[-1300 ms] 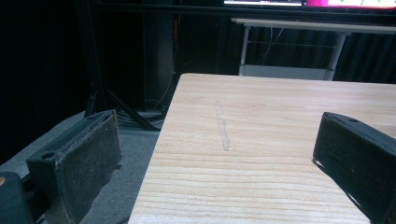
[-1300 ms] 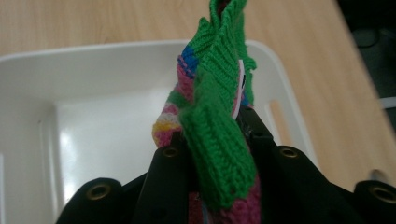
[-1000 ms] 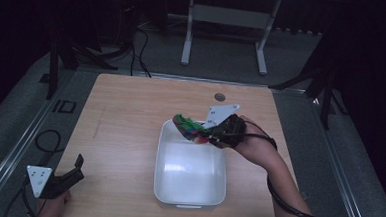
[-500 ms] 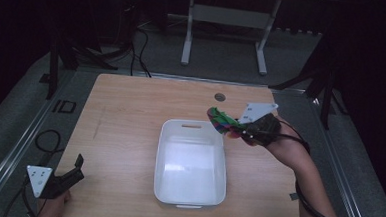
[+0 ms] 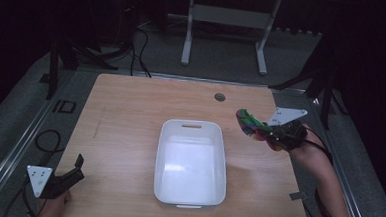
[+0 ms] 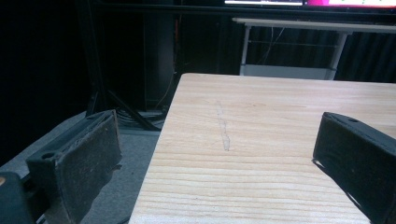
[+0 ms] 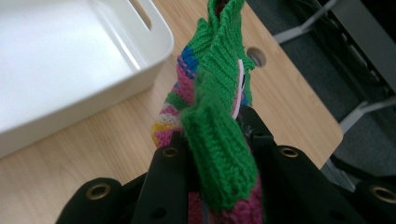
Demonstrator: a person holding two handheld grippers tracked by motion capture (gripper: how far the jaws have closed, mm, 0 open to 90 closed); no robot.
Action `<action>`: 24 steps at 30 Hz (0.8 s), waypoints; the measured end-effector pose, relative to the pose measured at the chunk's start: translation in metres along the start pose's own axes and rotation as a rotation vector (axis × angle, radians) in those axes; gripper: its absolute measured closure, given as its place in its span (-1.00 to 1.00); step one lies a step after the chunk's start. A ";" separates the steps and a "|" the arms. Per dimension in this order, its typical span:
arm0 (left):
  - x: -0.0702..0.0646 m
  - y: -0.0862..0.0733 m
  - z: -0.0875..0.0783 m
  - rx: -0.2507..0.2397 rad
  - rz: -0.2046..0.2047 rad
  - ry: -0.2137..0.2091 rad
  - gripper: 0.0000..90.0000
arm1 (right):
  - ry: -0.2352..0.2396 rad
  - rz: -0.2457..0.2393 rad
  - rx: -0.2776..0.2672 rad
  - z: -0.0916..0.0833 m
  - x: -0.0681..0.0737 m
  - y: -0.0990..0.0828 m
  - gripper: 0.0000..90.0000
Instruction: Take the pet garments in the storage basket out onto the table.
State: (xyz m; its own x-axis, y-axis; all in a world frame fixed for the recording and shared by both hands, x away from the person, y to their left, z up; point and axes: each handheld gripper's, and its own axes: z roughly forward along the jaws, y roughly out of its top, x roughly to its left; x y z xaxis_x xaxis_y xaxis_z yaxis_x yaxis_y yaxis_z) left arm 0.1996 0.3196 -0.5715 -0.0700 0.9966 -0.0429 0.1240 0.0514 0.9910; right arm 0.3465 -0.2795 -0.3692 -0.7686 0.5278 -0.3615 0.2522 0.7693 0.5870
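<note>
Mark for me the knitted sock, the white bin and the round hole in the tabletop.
knitted sock (image 7: pixel 219 79), right gripper view, on the green ribbed cuff.
white bin (image 5: pixel 192 125), high view, on the far rim by the handle slot.
round hole (image 5: pixel 220 97), high view, on its dark centre.

- Your right gripper (image 5: pixel 272 134) is out past the table's right side, forearm coming up from the bottom right corner, jaws pointing left and clamped tight on the knit thing (image 7: pixel 217 116).
- Your left gripper (image 5: pixel 70 174) sits low at the near left corner, jaws wide apart with nothing between them, aimed up and across the table.
- Your left hand (image 5: pixel 53 204) is barely in frame at the bottom edge.
</note>
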 end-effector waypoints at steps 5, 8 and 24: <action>0.000 0.000 0.000 0.000 0.001 -0.001 -0.97 | 0.001 0.025 0.036 0.028 0.000 -0.021 0.68; 0.000 0.000 0.000 0.000 0.002 -0.001 -0.97 | 0.007 0.028 0.067 0.046 0.001 -0.032 0.67; 0.000 0.000 0.000 0.002 0.005 -0.003 -0.97 | 0.052 0.071 0.159 0.131 0.018 -0.065 0.67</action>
State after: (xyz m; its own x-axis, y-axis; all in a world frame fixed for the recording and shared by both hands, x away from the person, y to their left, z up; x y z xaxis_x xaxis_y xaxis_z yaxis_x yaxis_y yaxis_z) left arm 0.1996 0.3195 -0.5714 -0.0665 0.9971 -0.0382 0.1268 0.0464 0.9908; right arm 0.3935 -0.2730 -0.5092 -0.7738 0.5670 -0.2826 0.3940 0.7800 0.4861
